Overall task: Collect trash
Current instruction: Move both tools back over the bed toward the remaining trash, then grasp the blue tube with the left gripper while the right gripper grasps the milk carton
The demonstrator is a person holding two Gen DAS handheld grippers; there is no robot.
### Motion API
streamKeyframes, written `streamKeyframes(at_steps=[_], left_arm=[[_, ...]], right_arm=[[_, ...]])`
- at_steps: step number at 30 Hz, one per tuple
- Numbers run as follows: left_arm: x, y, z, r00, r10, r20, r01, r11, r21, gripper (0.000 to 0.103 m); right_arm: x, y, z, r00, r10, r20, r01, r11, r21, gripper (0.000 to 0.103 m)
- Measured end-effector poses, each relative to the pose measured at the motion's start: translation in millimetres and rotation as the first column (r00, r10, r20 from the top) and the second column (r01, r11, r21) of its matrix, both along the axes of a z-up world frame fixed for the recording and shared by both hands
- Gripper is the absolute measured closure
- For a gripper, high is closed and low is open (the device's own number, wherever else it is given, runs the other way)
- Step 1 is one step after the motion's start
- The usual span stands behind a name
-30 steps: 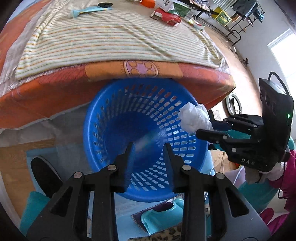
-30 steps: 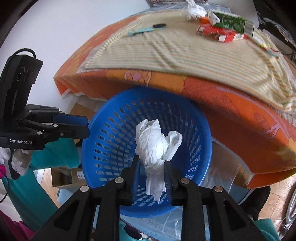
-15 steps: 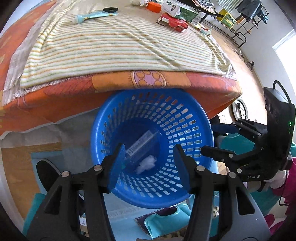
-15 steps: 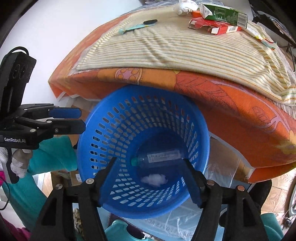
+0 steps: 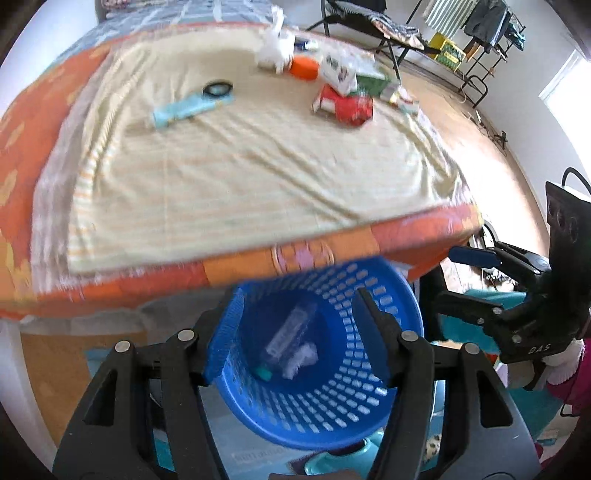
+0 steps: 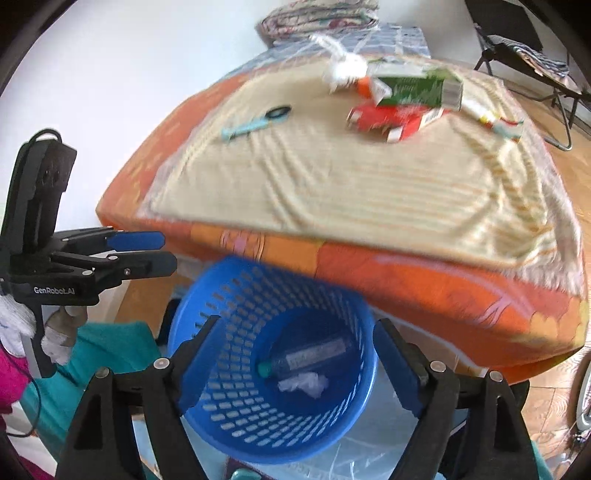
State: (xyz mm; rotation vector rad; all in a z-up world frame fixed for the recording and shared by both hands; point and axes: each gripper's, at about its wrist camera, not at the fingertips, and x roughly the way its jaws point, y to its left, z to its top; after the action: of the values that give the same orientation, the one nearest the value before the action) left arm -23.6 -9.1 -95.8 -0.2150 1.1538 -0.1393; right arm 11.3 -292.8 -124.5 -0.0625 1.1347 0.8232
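A blue slotted basket [image 5: 332,398] [image 6: 236,413] stands on the floor against the bed. Inside lie a clear bottle with a teal cap [image 5: 288,336] [image 6: 314,356] and a crumpled white tissue [image 5: 301,360] [image 6: 304,382]. My left gripper [image 5: 298,295] [image 6: 168,252] hovers above the basket, jaws opening, nothing between them. My right gripper [image 6: 297,321] [image 5: 447,277] hangs beside it, jaws also opening and empty. On the bed lie a teal tube [image 5: 184,109] [image 6: 247,127], a red packet [image 5: 347,105] [image 6: 391,118], a green carton [image 6: 417,88] and a white wad [image 5: 273,51] [image 6: 343,70].
The bed [image 5: 110,277] has an orange sheet under a striped cloth [image 6: 332,192]. An orange lid [image 5: 304,68] and a black ring [image 5: 218,88] also lie on it. Folding chairs and a drying rack [image 5: 491,22] stand on the wooden floor behind. A gloved hand [image 6: 14,321] holds the left gripper.
The right gripper let go of the tissue and the left jaws widened; tissue and bottle now lie in the basket. Both grippers rose, and more of the bed top shows.
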Motion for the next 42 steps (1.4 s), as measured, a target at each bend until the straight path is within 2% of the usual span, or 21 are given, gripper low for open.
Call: streamKeyframes(at_steps=[6, 9, 15, 24, 30, 34, 42], left_arm=[[35, 18, 14, 0.999, 0.018, 0.049, -0.021, 0.998, 0.054, 0.040], [57, 34, 16, 0.997, 0.048, 0.061, -0.051, 0.997, 0.056, 0.040], [94, 69, 15, 0.991, 0.110, 0.079, -0.117, 0.989, 0.090, 0.040], [137, 102, 6, 0.982, 0.174, 0.068, -0.177, 0.983, 0.054, 0.040], [161, 114, -5, 0.980, 0.190, 0.053, -0.192, 0.981, 0.040, 0.040], [173, 120, -16, 0.979, 0.202, 0.029, -0.202, 0.979, 0.026, 0.040], [186, 122, -37, 0.984, 0.175, -0.012, -0.175, 0.984, 0.018, 0.040]], right_arm=[[26, 0, 21, 0.999, -0.033, 0.015, 0.032, 0.999, 0.033, 0.019], [41, 3, 31, 0.998, -0.043, 0.045, 0.041, 0.999, 0.028, 0.019], [80, 7, 46, 0.994, -0.097, 0.049, 0.094, 0.994, 0.062, 0.019], [157, 17, 64, 0.982, -0.181, 0.060, 0.174, 0.979, 0.105, 0.014], [223, 26, 68, 0.972, -0.220, 0.078, 0.208, 0.969, 0.132, 0.015], [262, 39, 64, 0.977, -0.207, 0.048, 0.198, 0.968, 0.152, 0.016], [302, 65, 40, 0.984, -0.173, 0.041, 0.169, 0.982, 0.087, 0.016]])
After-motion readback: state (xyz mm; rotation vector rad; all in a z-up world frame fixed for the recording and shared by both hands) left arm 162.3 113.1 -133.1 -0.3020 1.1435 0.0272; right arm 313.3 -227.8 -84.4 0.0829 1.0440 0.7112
